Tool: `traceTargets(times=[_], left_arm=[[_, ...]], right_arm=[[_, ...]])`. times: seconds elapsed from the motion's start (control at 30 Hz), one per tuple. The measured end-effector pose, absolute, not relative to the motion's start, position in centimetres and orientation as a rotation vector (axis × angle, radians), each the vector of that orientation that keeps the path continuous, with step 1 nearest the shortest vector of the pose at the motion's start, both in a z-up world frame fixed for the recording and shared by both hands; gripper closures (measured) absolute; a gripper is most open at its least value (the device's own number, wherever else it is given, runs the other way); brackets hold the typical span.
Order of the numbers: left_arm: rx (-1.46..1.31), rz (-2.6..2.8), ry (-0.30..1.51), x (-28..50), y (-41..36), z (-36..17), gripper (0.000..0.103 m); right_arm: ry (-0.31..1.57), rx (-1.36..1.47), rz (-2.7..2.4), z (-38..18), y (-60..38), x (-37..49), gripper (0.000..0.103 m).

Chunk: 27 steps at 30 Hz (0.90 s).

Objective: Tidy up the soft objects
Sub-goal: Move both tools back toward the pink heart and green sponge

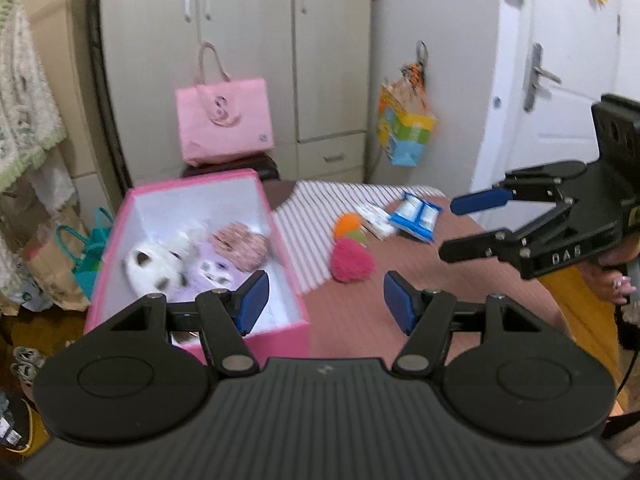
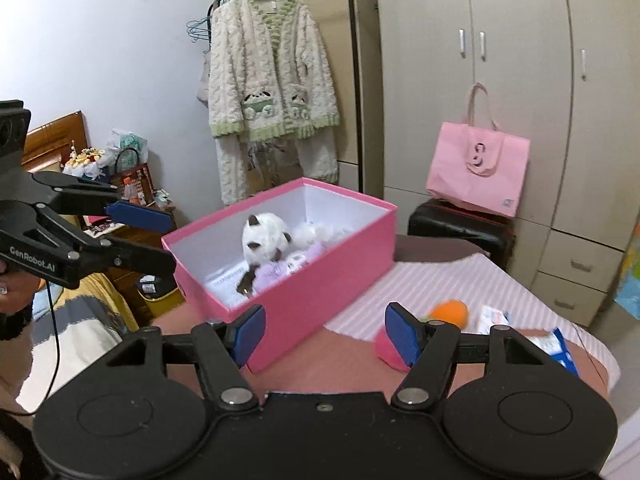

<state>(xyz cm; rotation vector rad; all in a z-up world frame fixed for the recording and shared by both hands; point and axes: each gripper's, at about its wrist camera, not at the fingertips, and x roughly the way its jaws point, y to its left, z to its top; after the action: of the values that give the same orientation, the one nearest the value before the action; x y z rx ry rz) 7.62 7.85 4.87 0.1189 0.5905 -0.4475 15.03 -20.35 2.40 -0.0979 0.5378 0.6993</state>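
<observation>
A pink box (image 1: 280, 216) (image 2: 320, 280) stands open on the table and holds a white plush cat (image 1: 152, 268) (image 2: 266, 238), a lilac soft item (image 1: 212, 276) (image 2: 276, 272) and a pink speckled pad (image 1: 240, 246). A magenta fluffy plush (image 1: 352, 260) (image 2: 386, 346) and an orange plush (image 1: 347, 224) (image 2: 450, 312) lie on the table to the box's right. My left gripper (image 1: 326, 302) (image 2: 140, 236) is open and empty above the box's near right corner. My right gripper (image 2: 324, 334) (image 1: 452, 228) is open and empty, right of the plush toys.
A striped cloth (image 1: 320, 200) covers the table's far part. Blue-and-white packets (image 1: 416, 216) (image 2: 556, 346) and a white packet (image 1: 376, 218) lie behind the plush toys. A pink tote bag (image 1: 224, 120) (image 2: 476, 168) sits on a dark stool by the wardrobe. A fluffy robe (image 2: 272, 80) hangs behind the box.
</observation>
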Motion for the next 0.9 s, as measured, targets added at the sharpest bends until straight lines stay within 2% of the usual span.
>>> traceTargets(times=[0.43, 0.9], left_arm=[[0.145, -0.542, 0.608, 9.1, 1.1, 0.8, 0.040], [0.120, -0.523, 0.584, 13.7, -2.9, -3.2, 0.040]], right_arm=[[0.513, -0.069, 0.647, -0.3, -24.7, 14.9, 0.031], [0.534, -0.064, 0.629, -3.4, -25.3, 21.0, 0.031]])
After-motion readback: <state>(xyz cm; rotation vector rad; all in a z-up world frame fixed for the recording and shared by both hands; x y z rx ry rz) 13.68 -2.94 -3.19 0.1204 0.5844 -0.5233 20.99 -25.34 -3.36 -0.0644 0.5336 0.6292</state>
